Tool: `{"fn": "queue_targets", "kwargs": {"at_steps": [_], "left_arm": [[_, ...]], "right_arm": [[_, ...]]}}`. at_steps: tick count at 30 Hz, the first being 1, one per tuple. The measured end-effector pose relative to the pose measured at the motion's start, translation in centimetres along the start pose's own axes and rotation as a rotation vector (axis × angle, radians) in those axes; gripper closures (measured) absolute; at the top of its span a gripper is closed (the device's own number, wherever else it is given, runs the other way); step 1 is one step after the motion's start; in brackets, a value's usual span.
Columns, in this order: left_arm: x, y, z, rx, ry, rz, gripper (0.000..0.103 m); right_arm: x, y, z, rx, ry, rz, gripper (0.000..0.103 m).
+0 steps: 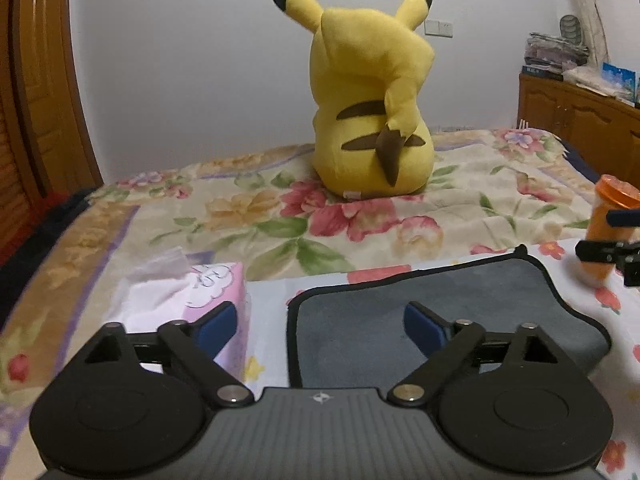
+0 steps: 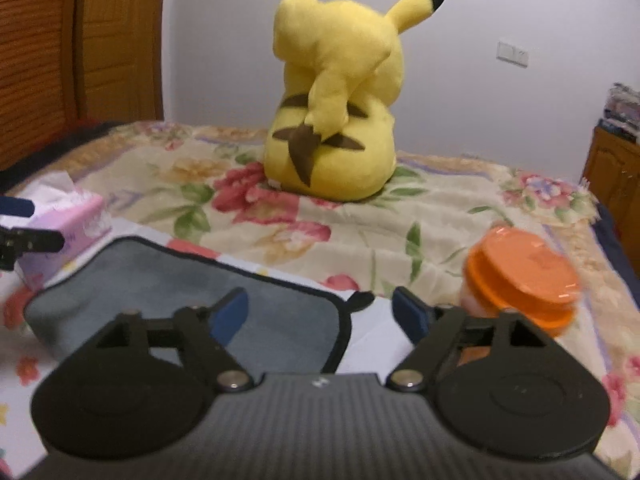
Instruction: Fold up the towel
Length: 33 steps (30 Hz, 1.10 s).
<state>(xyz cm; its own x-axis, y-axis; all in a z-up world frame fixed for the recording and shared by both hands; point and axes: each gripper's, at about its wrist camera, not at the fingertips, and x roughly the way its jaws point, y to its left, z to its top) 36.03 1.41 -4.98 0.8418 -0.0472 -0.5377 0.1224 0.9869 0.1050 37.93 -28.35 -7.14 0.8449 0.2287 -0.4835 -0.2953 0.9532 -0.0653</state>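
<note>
A grey towel (image 1: 460, 304) with a dark hem lies flat on the flowered bedspread; it also shows in the right wrist view (image 2: 168, 284). My left gripper (image 1: 320, 320) is open and empty, hovering above the towel's near left edge. My right gripper (image 2: 320, 312) is open and empty, above the towel's near right corner. The left gripper's fingers (image 2: 24, 236) show at the left edge of the right wrist view, and the right gripper's fingers (image 1: 612, 254) at the right edge of the left wrist view.
A pink tissue box (image 1: 192, 300) (image 2: 68, 220) sits left of the towel. An orange-lidded jar (image 2: 520, 276) (image 1: 608, 216) stands to its right. A yellow plush toy (image 1: 368, 120) (image 2: 336, 112) sits further back. A wooden cabinet (image 1: 580, 120) stands at the right.
</note>
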Motion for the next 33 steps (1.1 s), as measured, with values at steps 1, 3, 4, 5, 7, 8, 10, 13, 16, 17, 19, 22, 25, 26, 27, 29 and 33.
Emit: {"fn": "queue_targets", "kwargs": {"at_steps": [1,3,4,5,7,8,10,13,16,17,19,22,25,26,27,29,33], "left_arm": [[-0.6,-0.2,-0.1,0.002,-0.004,0.0,0.004],[-2.0,-0.4,-0.2,0.002,-0.009,-0.015,0.002],[-2.5,-0.5,-0.3,0.0,-0.005,-0.022,0.001],[-3.1,-0.6,-0.4,-0.005,-0.002,-0.029,0.001],[-4.0,-0.9,-0.5,-0.007,0.002,-0.041,0.001],[-4.5,-1.0,-0.5,-0.005,0.001,-0.043,0.001],[-5.4,-1.3,-0.4,-0.002,-0.005,-0.043,0.0],[-6.7,-1.7,-0.1,0.018,-0.002,-0.032,0.0],[-7.8,-2.1,0.4,0.047,-0.004,-0.023,0.0],[-8.2,-2.1,0.5,0.048,-0.008,-0.022,0.0],[-9.2,-2.1,0.9,0.037,-0.014,-0.018,0.0],[-10.5,-2.1,1.3,0.026,-0.017,-0.009,0.0],[-11.9,-2.3,1.4,0.029,-0.011,-0.005,0.0],[-12.2,-2.4,1.4,0.036,0.0,-0.004,0.0],[-12.6,-2.4,1.5,0.042,0.009,-0.003,0.0],[-13.7,-2.5,1.5,0.051,0.013,-0.004,0.0],[-16.2,-2.6,1.6,0.052,0.012,-0.005,0.0]], "right_arm": [[-0.7,0.1,0.2,0.001,-0.01,-0.002,0.019],[-1.8,0.2,0.5,0.011,-0.014,0.006,0.019],[-2.3,0.2,0.6,0.021,-0.015,0.01,0.017],[-2.8,0.3,0.7,0.033,-0.015,0.015,0.013],[-3.9,0.3,0.7,0.052,-0.022,0.021,0.005],[-4.3,0.3,0.8,0.059,-0.026,0.021,0.0],[-5.3,0.5,0.8,0.062,-0.036,0.017,0.0],[-6.2,0.8,0.9,0.058,-0.036,0.004,0.0],[-7.1,0.9,1.0,0.077,-0.034,-0.003,0.0],[-7.4,1.0,1.0,0.083,-0.034,-0.002,0.0],[-8.1,1.2,1.1,0.085,-0.035,0.004,0.0],[-9.2,1.5,1.2,0.067,-0.043,-0.004,0.0],[-10.5,1.7,1.3,0.071,-0.047,-0.002,0.0],[-11.0,1.8,1.3,0.069,-0.048,-0.002,0.0],[-11.4,2.0,1.4,0.065,-0.049,-0.004,0.0],[-12.5,2.3,1.5,0.058,-0.052,-0.013,0.0],[-14.9,2.8,1.9,0.058,-0.067,-0.009,0.0]]}}
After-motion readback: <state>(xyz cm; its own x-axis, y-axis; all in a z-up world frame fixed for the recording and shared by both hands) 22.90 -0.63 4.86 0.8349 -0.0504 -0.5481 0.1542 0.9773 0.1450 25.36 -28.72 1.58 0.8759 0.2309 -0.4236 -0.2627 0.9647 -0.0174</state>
